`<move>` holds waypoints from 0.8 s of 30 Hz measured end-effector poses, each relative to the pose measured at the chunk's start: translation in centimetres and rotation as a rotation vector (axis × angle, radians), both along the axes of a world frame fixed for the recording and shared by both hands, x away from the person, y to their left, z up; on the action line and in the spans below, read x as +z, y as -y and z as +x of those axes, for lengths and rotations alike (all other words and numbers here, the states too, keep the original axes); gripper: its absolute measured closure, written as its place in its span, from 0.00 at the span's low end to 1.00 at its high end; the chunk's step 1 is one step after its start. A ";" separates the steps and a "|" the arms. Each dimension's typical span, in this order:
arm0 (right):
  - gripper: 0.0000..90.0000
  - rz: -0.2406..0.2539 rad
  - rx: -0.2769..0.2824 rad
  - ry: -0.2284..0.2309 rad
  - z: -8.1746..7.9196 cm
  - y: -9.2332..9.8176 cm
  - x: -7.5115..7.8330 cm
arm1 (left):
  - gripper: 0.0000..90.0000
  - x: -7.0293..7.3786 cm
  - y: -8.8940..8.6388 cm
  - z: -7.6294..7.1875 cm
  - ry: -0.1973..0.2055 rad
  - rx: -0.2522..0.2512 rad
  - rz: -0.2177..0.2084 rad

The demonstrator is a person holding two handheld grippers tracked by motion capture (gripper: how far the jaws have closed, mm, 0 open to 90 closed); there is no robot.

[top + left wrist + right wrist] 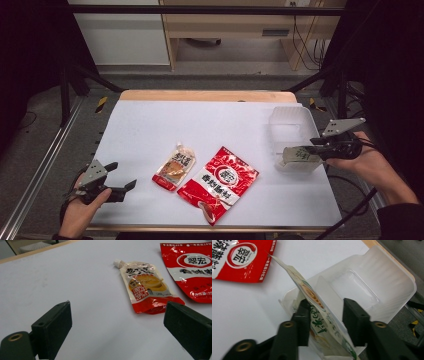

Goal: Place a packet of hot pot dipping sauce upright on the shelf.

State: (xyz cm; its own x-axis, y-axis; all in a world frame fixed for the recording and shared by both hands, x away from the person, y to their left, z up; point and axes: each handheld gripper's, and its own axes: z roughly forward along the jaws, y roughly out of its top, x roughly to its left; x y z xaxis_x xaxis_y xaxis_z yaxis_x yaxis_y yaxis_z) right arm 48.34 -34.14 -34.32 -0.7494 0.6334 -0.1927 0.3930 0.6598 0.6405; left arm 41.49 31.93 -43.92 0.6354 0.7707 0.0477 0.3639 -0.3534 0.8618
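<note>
Right gripper (306,148) hovering over the near end of the clear plastic bin (295,120), jaws parted, a pale green-printed sachet (312,302) standing on edge between them. Sachet leaning against the left jaw, clear of the right one, so loose rather than pinched. Long axis running from the bin's near end out over its rim toward the large red packet (220,182), upper corner pointing at that packet. In the high view, sachet (299,155) lying across the bin's near end. Small spouted pouch (174,166) flat just left of the red packet, spout aimed away from the person. Left gripper (125,175) well left of the pouch, low over the white table (210,120), jaws wide apart, nothing between them.
</note>
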 end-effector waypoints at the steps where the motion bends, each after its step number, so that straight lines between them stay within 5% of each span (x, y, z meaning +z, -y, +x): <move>1: 0.58 0.003 0.001 0.001 -0.2 -0.2 0.1 | 0.09 0.0 0.0 0.0 0.001 0.000 0.002; 5: 0.37 0.000 -0.005 0.016 -1.1 -1.4 0.7 | 0.09 0.0 -0.1 0.0 0.002 0.004 0.002; 9: 0.26 -0.014 -0.003 0.051 -1.9 -3.0 1.8 | 0.09 0.0 -0.1 0.0 0.002 0.004 0.003; 16: 0.16 0.002 -0.008 0.118 -3.3 -6.8 4.3 | 0.09 0.0 0.0 0.0 0.002 0.006 0.012; 24: 0.16 0.020 0.056 0.152 -4.8 -11.8 4.9 | 0.09 0.0 0.1 0.0 0.003 0.007 0.017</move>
